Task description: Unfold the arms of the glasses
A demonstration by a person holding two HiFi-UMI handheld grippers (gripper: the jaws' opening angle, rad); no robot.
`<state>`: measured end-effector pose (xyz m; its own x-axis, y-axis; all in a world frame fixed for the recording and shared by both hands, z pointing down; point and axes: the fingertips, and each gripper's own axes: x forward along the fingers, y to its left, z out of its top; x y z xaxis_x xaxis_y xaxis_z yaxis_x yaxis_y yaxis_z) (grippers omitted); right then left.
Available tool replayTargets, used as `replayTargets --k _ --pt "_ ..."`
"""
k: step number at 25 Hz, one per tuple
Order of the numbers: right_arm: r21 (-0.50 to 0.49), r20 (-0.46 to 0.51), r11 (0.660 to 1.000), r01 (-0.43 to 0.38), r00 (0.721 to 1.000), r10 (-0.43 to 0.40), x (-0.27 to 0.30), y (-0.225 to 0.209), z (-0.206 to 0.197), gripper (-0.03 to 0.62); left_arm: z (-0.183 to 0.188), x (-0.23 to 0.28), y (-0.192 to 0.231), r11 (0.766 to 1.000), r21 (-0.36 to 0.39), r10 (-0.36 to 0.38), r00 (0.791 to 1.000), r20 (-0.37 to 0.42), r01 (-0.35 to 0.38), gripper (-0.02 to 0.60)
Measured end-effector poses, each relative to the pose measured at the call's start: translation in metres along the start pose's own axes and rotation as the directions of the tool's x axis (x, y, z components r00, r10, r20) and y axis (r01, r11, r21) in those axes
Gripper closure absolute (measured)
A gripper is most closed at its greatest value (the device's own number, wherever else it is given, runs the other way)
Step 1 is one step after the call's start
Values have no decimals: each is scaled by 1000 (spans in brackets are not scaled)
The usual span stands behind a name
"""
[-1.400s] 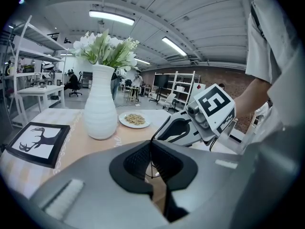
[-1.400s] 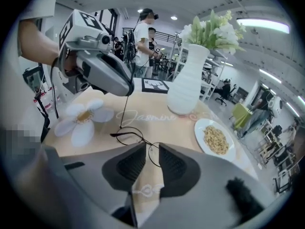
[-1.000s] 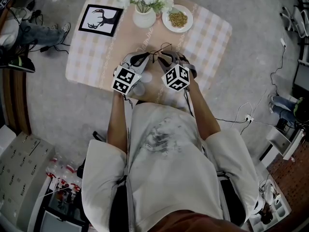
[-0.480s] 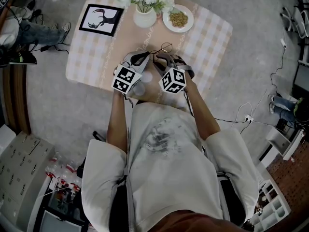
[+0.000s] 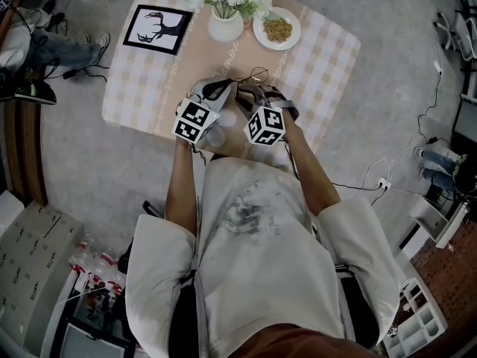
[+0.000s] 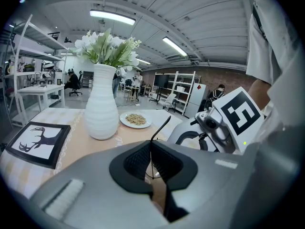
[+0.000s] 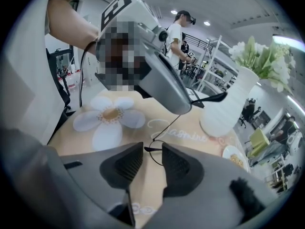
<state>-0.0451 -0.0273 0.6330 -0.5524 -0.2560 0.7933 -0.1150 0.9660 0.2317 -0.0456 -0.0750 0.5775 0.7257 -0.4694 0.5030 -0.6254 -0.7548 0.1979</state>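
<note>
White vase (image 5: 223,27) beside plate (image 5: 276,28) (deer picture (image 5: 156,30) further left).

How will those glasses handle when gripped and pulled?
The glasses look thin-wire, so probably very light and bendy; an arm may flex before its hinge swings. Such narrow wire could twist or slip in the left gripper, pinched on it.

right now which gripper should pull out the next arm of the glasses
Use the right gripper: its jaws have just opened, loose around the glasses. The left gripper is clamped on them.
</note>
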Motion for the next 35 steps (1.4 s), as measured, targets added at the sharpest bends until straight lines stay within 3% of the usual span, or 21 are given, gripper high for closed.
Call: replayTargets --k 11,17,24,35 --pt "-69 -46 998 13 999 -17 11 4 -6 465 0 0 -1 1000 -7 -4 1000 -3 4 566" --pt "-101 -37 994 39 998 -43 10 2 -3 517 2 1 -2 1000 1 -4 1000 4 4 566" --pt "-28 -2 999 38 999 -38 -1 -2 3 538 2 1 -2 1000 -1 0 1000 -5 0 566" --pt "72 38 988 136 990 -139 -22 -22 16 559 -2 1 -2 1000 7 5 1000 -1 -5 566"
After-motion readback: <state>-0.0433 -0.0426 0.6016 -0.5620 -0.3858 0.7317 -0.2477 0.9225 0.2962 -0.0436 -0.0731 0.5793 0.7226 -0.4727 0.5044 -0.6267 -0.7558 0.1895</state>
